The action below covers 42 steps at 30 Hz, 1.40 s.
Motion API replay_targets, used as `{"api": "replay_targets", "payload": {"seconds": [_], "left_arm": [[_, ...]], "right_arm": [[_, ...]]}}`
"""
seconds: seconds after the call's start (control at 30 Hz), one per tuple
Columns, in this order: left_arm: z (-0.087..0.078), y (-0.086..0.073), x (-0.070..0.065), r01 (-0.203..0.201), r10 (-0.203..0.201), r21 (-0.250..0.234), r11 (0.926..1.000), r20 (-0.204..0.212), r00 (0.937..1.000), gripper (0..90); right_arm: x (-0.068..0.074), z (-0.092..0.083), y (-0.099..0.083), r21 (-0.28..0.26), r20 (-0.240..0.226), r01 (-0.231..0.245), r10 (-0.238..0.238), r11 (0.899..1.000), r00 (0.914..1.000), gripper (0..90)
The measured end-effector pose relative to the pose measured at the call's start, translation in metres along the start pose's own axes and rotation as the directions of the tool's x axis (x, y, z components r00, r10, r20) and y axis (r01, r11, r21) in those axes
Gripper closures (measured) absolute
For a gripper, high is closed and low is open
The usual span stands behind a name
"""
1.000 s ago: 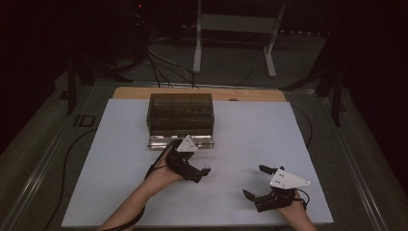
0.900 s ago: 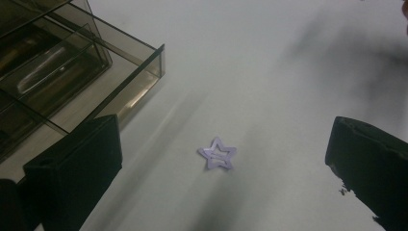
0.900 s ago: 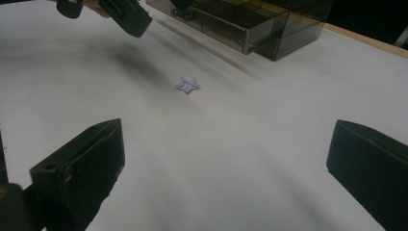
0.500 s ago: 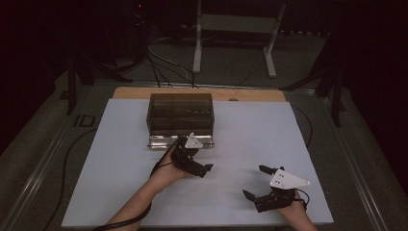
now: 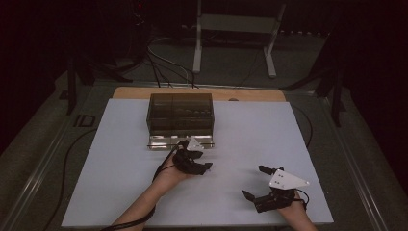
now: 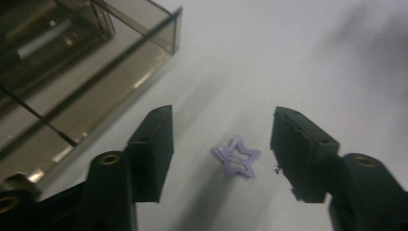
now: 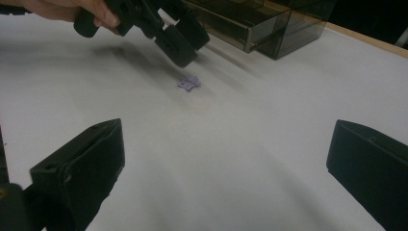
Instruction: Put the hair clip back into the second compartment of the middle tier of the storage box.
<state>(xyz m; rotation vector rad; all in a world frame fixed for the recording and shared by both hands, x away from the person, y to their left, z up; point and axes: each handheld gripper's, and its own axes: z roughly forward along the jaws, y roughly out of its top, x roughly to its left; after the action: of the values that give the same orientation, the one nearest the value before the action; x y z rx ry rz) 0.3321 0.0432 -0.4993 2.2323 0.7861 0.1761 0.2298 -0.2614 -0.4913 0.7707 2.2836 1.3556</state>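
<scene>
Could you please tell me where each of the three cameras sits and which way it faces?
High view: above the person's side, looking forward and down on the white table; forearms, left gripper, right gripper.
Left gripper view: on that gripper, facing down between its parted jaws at the purple star clip.
Right gripper view: looks across the table.
Both gripper views share the clip and smoky box.

Left tool point(image 5: 204, 166) held low over the white bench point(image 5: 120, 183), just near of the smoked clear box point(image 5: 180, 118) at far centre; its jaws have just been closing, nothing discernible between them. Right tool point(image 5: 255, 183) rests at near right, well apart, jaws spread wide, grey plate up.
</scene>
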Motion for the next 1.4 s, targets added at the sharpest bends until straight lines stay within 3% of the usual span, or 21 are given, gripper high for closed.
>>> {"api": "replay_targets", "payload": {"seconds": [0.43, 0.53, 0.87, 1.03, 1.1, 1.27, 1.4], "left_arm": [[0.012, -0.007, -0.004, 0.008, -0.008, 0.041, 0.9991, -0.002, 1.0000, 53.2], [0.014, -0.008, -0.005, -0.015, 0.017, 0.055, 0.9984, -0.026, 0.9995, 56.3], [0.017, -0.008, -0.014, -0.065, 0.068, 0.074, 0.9951, -0.037, 0.9970, 67.7], [0.017, -0.008, -0.013, -0.053, 0.055, 0.072, 0.9960, -0.026, 0.9982, 71.1], [0.015, -0.008, -0.011, -0.029, 0.029, 0.059, 0.9978, -0.009, 0.9995, 75.8], [0.014, -0.006, -0.013, -0.043, 0.044, 0.061, 0.9972, -0.006, 0.9990, 81.4], [0.011, -0.006, -0.014, -0.038, 0.037, 0.051, 0.9980, 0.021, 0.9991, 86.3]], "right_arm": [[-0.001, 0.000, 0.000, -0.002, -0.001, -0.004, 0.004, 1.000, 1.0000, 0.4], [0.000, 0.000, 0.000, -0.001, -0.002, -0.003, 0.003, 1.000, 1.0000, 0.4], [0.000, 0.001, 0.000, 0.004, 0.000, 0.002, -0.002, 1.000, 1.0000, 0.3], [0.001, 0.001, 0.000, 0.005, 0.002, 0.007, -0.007, 1.000, 1.0000, 0.4], [0.000, 0.001, 0.000, 0.005, 0.002, 0.004, -0.004, 1.000, 1.0000, 0.4], [0.001, 0.001, 0.000, 0.007, 0.002, 0.008, -0.008, 1.000, 1.0000, 0.4], [0.001, 0.001, 0.000, 0.007, 0.003, 0.007, -0.007, 1.000, 1.0000, 0.4]]}}
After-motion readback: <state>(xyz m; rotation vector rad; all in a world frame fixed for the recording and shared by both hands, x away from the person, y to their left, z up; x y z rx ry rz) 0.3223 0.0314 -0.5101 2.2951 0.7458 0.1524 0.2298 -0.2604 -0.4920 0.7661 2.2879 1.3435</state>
